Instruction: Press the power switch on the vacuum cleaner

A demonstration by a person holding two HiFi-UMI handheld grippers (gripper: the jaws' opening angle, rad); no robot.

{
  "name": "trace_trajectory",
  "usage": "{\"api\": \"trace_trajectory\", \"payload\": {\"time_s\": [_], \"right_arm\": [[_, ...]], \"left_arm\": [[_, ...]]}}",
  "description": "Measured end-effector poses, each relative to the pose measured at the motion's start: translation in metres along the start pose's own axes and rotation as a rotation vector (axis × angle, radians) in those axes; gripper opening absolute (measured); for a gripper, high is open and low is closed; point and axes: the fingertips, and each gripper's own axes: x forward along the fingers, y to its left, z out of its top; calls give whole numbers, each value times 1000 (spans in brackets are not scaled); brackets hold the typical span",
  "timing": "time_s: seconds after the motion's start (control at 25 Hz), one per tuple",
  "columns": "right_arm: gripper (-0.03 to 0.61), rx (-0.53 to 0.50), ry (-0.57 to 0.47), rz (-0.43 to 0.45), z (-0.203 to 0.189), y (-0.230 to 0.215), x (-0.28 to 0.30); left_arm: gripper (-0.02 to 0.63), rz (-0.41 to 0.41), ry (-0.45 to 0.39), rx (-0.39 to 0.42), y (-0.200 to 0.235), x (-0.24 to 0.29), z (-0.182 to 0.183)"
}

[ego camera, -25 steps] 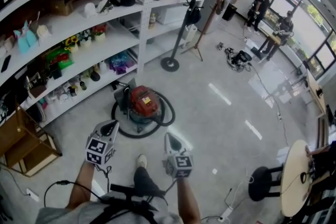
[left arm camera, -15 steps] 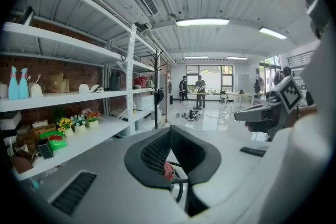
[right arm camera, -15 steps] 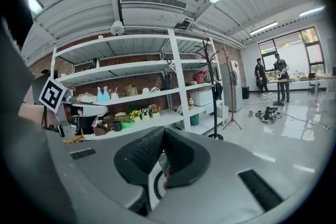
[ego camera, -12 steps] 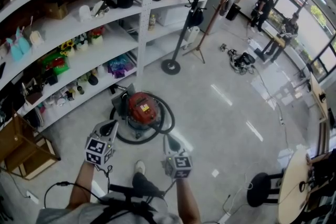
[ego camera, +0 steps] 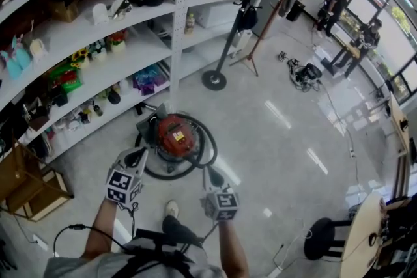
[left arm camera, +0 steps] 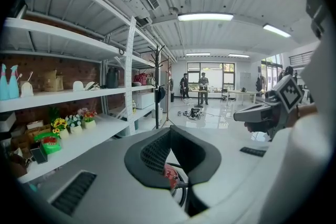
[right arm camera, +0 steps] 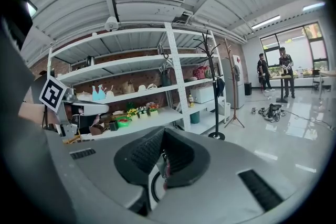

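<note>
- The vacuum cleaner [ego camera: 174, 135] is a squat round canister with a glossy red domed top, a pale label on it and a darker base; no switch can be made out on it from the head view
- A black ribbed hose [ego camera: 207, 145] lies curled in a loop round the canister on the floor
- It stands on the floor [ego camera: 273, 140], which is pale, smooth and shiny with streaks of reflected light, just in front of the white perforated post [ego camera: 179, 23] of the shelves
- The left tongs [ego camera: 135, 154] point at the canister's near-left side, tip close over the hose loop but apart from the red top; the jaws are brought together with nothing gripped, and through the slot under the dark ribbed pads [left arm camera: 152, 155] a sliver of the red body [left arm camera: 169, 176] shows
- The right tongs [ego camera: 213, 172] hang near the loop's right edge, a little farther from the canister; the jaws are likewise closed on nothing, grey shells meeting at black textured pads [right arm camera: 144, 152]
- Each carries a white cube [ego camera: 124, 184] printed with black square markers
- The white metal shelves [ego camera: 98, 62] curve along the left, holding flowers, bottles and bags
- A black coat stand [ego camera: 214, 80] on a round base rises beyond the canister; a black stool [ego camera: 322, 237] and a round wooden bench [ego camera: 361, 231] sit at the right
</note>
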Motion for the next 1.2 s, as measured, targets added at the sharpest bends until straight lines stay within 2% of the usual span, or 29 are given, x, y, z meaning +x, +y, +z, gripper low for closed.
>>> {"api": "trace_trajectory", "payload": {"time_s": [0.44,0.72,1.2], "right_arm": [[12,14,14,35,17,-17,38],[12,19,16,26,26,-37,50],[12,24,38,31,19,-52,75]], "left_arm": [[6,19,7,-3,16,37,14],[6,18,11,5,18,58,23],[6,25,37,8,26,78,17]]}}
